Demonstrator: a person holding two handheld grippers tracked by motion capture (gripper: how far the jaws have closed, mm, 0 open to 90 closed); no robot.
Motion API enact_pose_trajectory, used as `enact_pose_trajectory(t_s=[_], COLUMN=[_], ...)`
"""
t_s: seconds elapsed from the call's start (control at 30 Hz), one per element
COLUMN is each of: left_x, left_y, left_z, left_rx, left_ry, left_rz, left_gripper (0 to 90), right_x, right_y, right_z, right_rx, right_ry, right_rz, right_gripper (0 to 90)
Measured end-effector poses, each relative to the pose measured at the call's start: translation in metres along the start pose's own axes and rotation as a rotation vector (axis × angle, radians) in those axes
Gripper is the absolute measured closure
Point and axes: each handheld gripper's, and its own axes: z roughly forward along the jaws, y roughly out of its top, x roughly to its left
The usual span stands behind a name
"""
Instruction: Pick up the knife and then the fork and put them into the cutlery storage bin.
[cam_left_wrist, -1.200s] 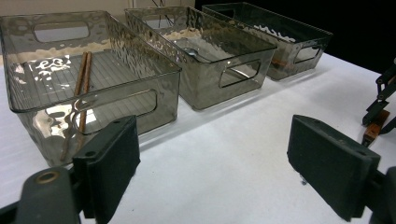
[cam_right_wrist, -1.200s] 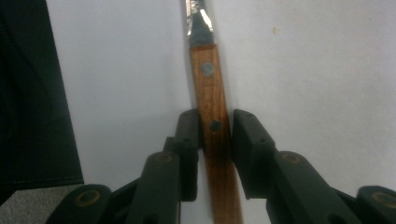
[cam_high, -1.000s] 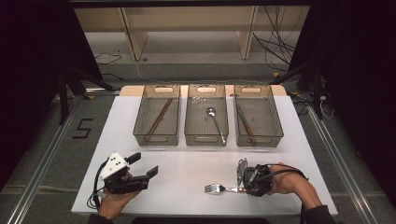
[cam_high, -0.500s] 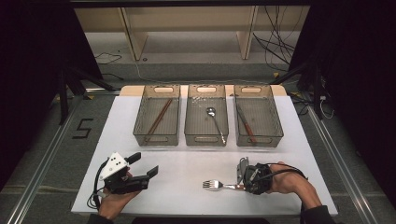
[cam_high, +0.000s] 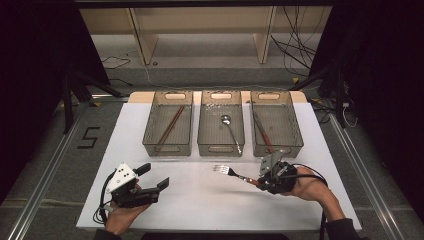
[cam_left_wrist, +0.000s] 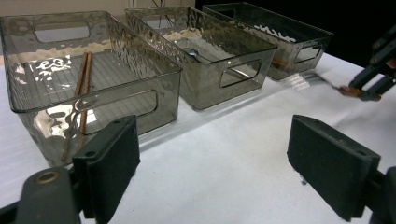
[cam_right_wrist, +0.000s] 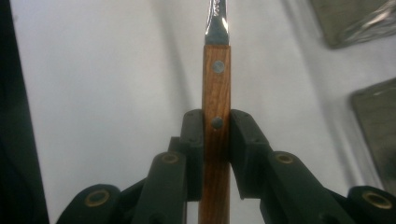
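A fork (cam_high: 229, 172) with a wooden handle (cam_right_wrist: 216, 84) hangs just above the white table (cam_high: 200, 200), tines pointing left. My right gripper (cam_high: 257, 181) is shut on the handle (cam_right_wrist: 216, 135), one pad pressed on each side. It is in front of the right bin (cam_high: 297, 131). In the left gripper view the fork (cam_left_wrist: 322, 80) and right gripper (cam_left_wrist: 369, 88) appear at the far right. My left gripper (cam_high: 155, 176) rests in a hand at the table's front left, open with nothing between its jaws (cam_left_wrist: 222, 172).
Three clear bins stand in a row at the back. The left bin (cam_high: 167, 150) holds chopsticks (cam_high: 170, 126), the middle bin (cam_high: 220, 149) a spoon (cam_high: 231, 131), the right one a wooden-handled knife (cam_high: 262, 131). Dark floor lies beyond the table edges.
My right gripper has lifted the fork off the table and carried it a little toward the bins. The left gripper has stayed where it was.
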Motion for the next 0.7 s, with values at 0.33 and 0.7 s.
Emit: enact_pose_trajectory(t_s=[0.33,0.7], left_x=[0.0,0.0], left_y=[0.0,0.0], left_z=[0.0,0.0], left_rx=[0.0,0.0], left_ry=[0.001,0.001], left_rz=[0.0,0.0], left_gripper=[16.5,16.5], right_x=[-0.031,-0.063], right_y=[-0.005,-0.006], right_z=[-0.016,-0.036], right_rx=[-0.164,-0.27], right_ry=[-0.109,-0.193], right_rz=[0.287,0.482], right_gripper=[76.7,76.7])
